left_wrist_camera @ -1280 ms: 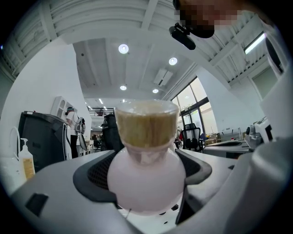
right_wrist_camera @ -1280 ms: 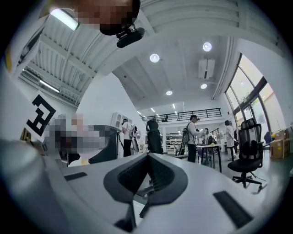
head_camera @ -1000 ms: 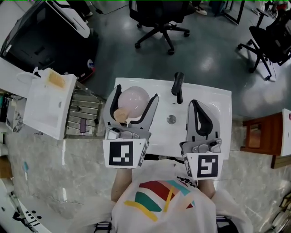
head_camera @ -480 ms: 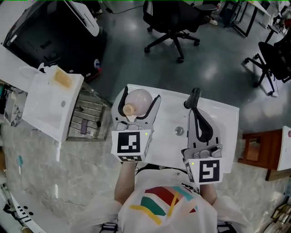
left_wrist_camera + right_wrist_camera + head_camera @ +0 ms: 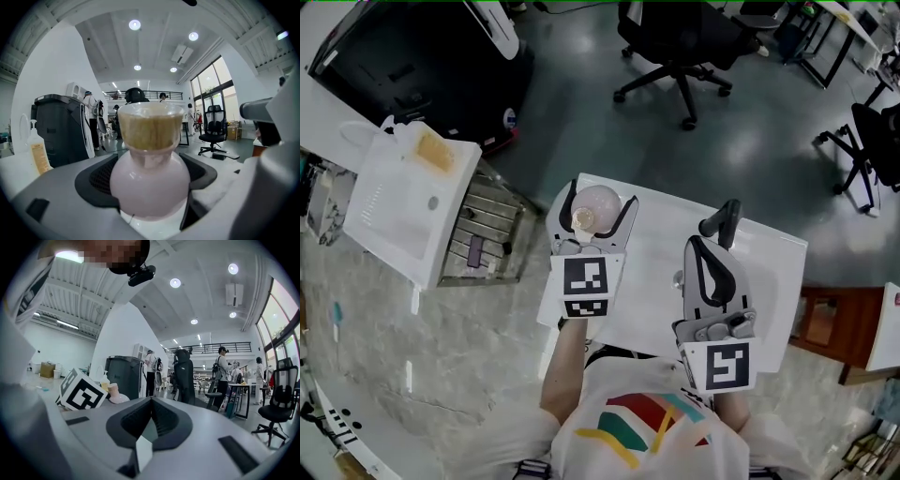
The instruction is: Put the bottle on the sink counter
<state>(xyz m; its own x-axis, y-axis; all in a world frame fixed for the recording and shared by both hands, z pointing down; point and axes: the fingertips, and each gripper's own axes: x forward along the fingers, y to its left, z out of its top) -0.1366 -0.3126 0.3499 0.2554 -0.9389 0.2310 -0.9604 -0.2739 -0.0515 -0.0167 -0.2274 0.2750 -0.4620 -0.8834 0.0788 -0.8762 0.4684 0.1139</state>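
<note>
A round pale-pink bottle (image 5: pixel 596 208) with a tan cap stands upright between the jaws of my left gripper (image 5: pixel 598 199), which is shut on it. It hangs over the far left corner of the white sink counter (image 5: pixel 652 239); I cannot tell whether its base touches. In the left gripper view the bottle (image 5: pixel 150 176) fills the middle, both jaws pressed against its belly, left gripper (image 5: pixel 150 187). My right gripper (image 5: pixel 705 246) is shut and empty over the basin beside the black faucet (image 5: pixel 722 220). From the right gripper (image 5: pixel 151 404) the bottle (image 5: pixel 115 395) shows small at the left.
A white bag (image 5: pixel 408 211) and a metal rack (image 5: pixel 483 239) stand left of the counter, with a black bin (image 5: pixel 403 66) behind them. Office chairs (image 5: pixel 675 42) stand beyond. A wooden stool (image 5: pixel 825 319) is at the right. A spray bottle (image 5: pixel 37 152) stands at the left.
The left gripper has carried the bottle toward the counter's far left corner and brought it from tilted to upright. The right gripper stays shut over the basin.
</note>
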